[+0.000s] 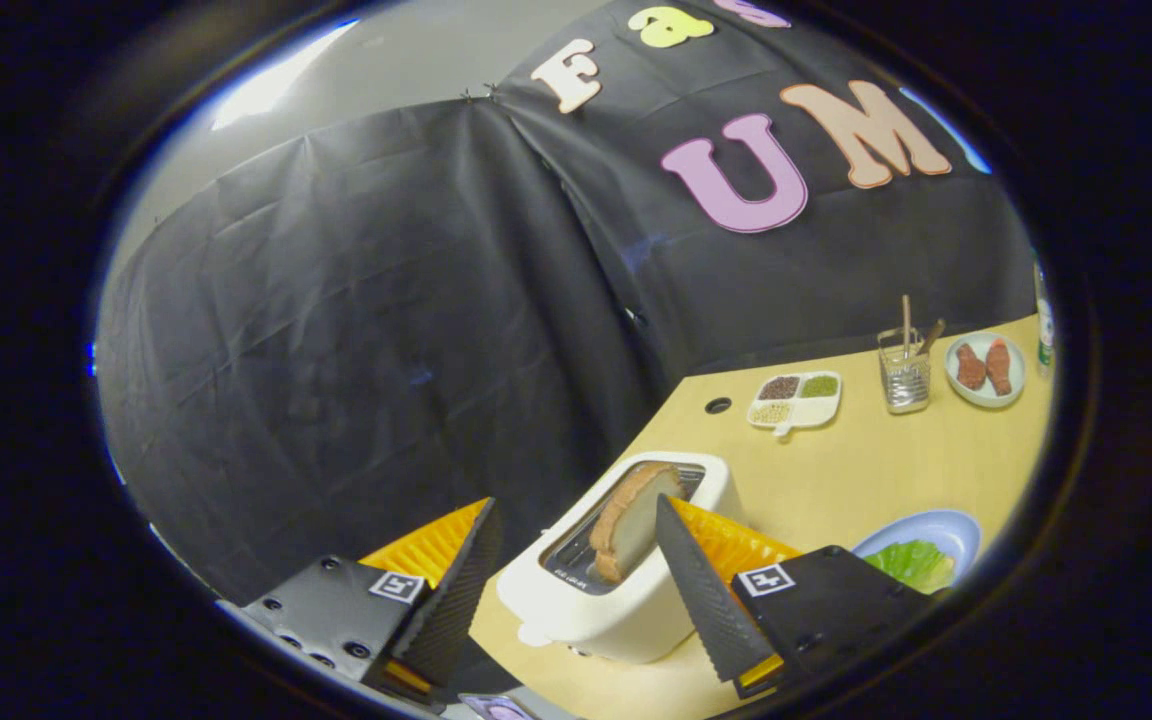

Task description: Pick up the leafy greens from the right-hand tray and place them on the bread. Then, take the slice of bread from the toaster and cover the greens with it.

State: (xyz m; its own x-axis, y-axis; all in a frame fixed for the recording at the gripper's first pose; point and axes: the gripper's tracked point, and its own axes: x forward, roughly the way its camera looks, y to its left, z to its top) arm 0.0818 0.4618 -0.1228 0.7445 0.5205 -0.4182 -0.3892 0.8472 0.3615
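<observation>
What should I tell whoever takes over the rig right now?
Hand-held gripper: open, holding nothing, fingers either side of the toaster.
Bread slice stands tilted in the toaster slot, between the fingers, not gripped.
Greens lie on a blue plate beyond the right finger.
I cannot tell whether those greens already sit on bread.
Left: grip the slice, lift it out, cover the greens.

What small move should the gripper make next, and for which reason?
Probably ease forward and down so the open fingers straddle the bread slice. It stands up out of the toaster between them, nearly against one finger, not yet pressed by both.
</observation>
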